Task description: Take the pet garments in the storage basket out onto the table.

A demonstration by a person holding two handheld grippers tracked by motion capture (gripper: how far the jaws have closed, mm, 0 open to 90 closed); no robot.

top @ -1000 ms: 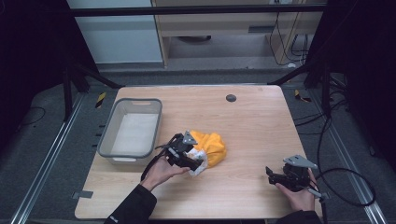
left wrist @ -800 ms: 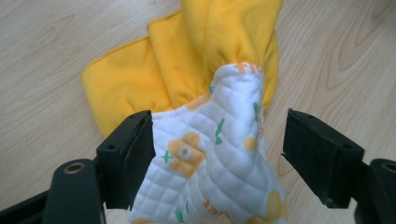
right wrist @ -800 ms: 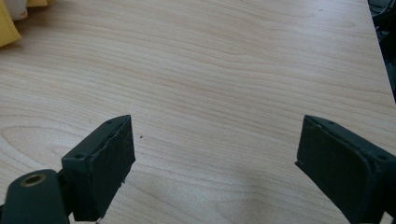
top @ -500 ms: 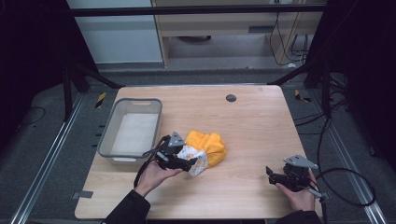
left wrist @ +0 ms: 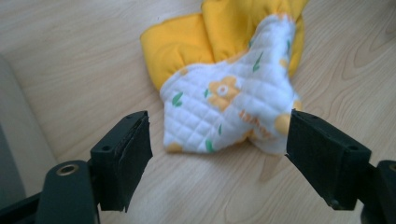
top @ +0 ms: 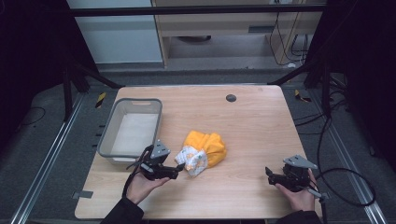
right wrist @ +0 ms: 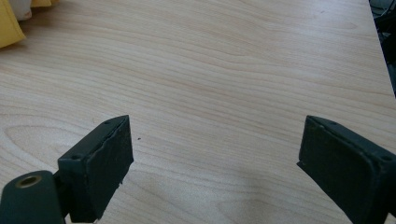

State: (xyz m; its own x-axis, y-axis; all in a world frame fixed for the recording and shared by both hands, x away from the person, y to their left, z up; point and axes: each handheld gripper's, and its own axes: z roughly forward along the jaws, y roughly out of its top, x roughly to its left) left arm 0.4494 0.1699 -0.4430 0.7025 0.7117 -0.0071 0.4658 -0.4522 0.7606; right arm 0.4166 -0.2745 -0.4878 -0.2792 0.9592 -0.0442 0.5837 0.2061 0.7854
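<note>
Your left gripper sits low over the wooden surface, just in front of the grey bin, with its fingers spread wide and holding nothing. They point at the cloth bundle, which lies near the middle of the surface, just beside the bin's right front corner. From the left gripper view, the bundle's white quilted flap, printed with orange flowers and green leaves, lies between the two fingers but a little ahead of them; one finger comes close to the flap's edge, and you cannot tell from this angle whether it touches. Behind the flap the plain yellow folds bunch up against the surface.

Your right gripper rests near the front right corner of the surface, well apart from the bundle. Its fingers are also wide apart and empty, with bare wood between them, and a sliver of yellow cloth shows at the far upper left of the right gripper view.
</note>
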